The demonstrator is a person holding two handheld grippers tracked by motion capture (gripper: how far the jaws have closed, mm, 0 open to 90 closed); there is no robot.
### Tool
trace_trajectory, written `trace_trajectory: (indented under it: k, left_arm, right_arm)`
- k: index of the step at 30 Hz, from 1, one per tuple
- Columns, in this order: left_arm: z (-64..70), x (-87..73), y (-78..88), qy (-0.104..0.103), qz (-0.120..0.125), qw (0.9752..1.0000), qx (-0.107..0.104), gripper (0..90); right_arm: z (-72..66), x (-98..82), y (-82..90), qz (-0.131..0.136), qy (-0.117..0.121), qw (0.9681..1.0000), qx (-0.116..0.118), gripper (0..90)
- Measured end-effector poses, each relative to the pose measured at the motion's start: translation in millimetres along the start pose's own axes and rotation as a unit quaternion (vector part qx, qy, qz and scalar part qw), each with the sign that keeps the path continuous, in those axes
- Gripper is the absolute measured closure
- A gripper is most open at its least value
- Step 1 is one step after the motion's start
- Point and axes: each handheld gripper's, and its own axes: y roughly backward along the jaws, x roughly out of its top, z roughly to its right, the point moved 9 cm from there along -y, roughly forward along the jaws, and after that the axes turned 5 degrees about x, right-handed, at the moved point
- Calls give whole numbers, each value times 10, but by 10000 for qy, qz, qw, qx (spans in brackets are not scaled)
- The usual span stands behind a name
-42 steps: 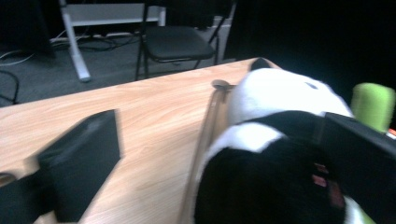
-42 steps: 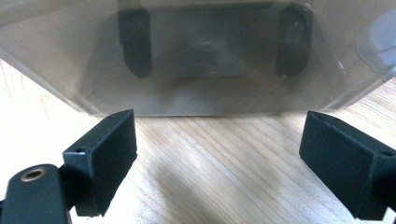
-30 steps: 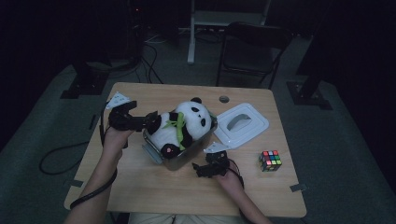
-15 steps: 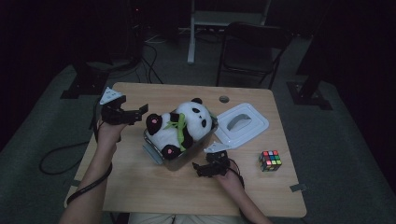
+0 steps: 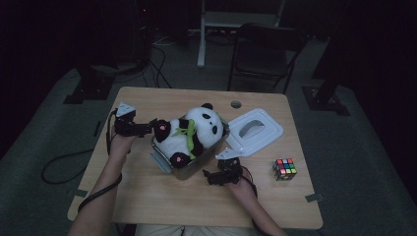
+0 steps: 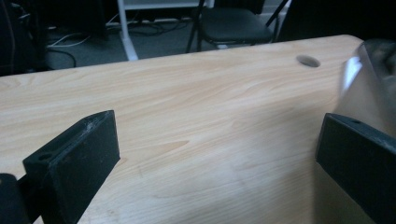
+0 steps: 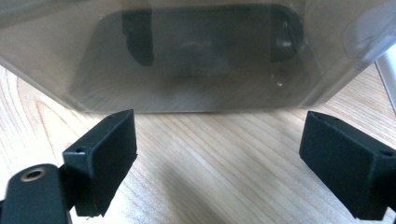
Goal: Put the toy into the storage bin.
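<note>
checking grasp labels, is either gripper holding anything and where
Nothing is held. The left gripper is open beside the panda; the right gripper is open before the bin.

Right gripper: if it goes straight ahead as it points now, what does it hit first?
Most likely the near wall of the clear plastic bin holding the panda plush toy. The right gripper, jaws open, faces it squarely across bare wooden table.

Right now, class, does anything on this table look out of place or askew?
Yes: the panda toy is too big for its clear box, bulging above the rim. The white lid lies off to the side, so the box cannot close.
</note>
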Motion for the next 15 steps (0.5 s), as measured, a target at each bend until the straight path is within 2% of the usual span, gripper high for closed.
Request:
trace_trajectory:
  k: [1,4,5,6,9,11,15]
  left_arm:
    - [-23,-28,-29,18,-34,10000,72,5]
    - [-31,-54,-59,31,-46,9999,95,5]
    - [-16,-164,-164,-17,-211,9997,154,8]
    - [-16,-193,-192,-27,-255,9995,182,8]
    - [8,-275,-264,-33,-374,9992,164,8]
    - [35,-317,-301,-111,-460,9988,159,8]
    - [92,-343,-335,-144,-470,9987,96,8]
  right_arm:
    - [4,2,1,4,-16,10000,6,109]
    - [13,4,3,6,-60,10000,15,109]
    - [22,11,7,22,-72,10000,4,109]
    - [26,13,6,25,-78,10000,5,109]
    - [39,11,1,20,-103,9999,-16,109]
    - [47,9,-5,9,-100,9999,-32,109]
    - [74,20,-5,21,-119,9999,-71,109]
